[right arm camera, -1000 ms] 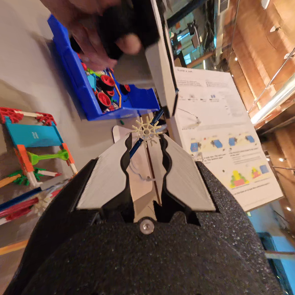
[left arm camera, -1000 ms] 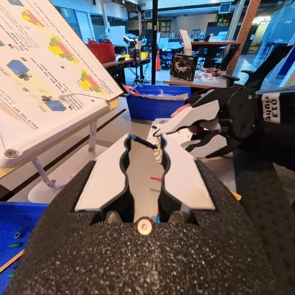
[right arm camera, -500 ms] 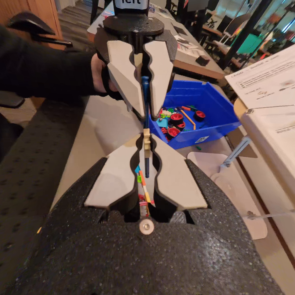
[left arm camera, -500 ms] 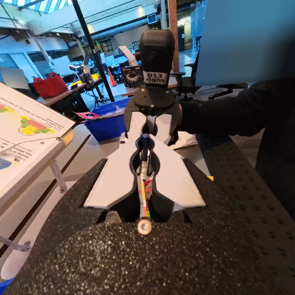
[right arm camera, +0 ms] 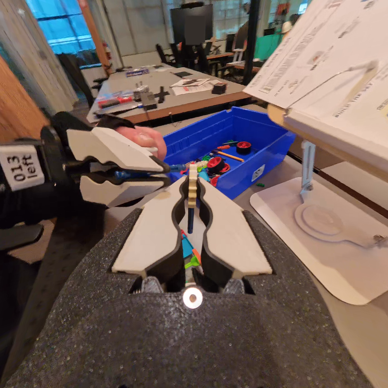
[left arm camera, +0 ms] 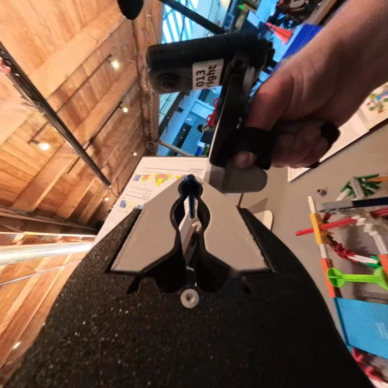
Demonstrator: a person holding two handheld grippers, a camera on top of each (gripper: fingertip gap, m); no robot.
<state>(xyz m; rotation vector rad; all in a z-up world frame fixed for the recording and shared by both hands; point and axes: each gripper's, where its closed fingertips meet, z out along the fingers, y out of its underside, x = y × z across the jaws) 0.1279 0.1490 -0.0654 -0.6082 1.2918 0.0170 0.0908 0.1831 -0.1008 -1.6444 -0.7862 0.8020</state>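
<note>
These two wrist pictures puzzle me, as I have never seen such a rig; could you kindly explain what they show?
A person holds two hand grippers, each with a camera looking along its fingers. The left gripper is shut on a dark blue rod; the right gripper is shut on a cream toothed connector. The right hand shows in the left view. On the grey table stand a blue bin of small parts, a tilted instruction board and a colourful rod model.

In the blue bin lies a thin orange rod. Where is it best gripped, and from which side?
Probably grip the orange rod at mid-shaft, coming from above with the jaws across its length. It lies flat on the floor of the blue bin, whose walls block a sideways approach; a red wheel sits close beside it.
</note>
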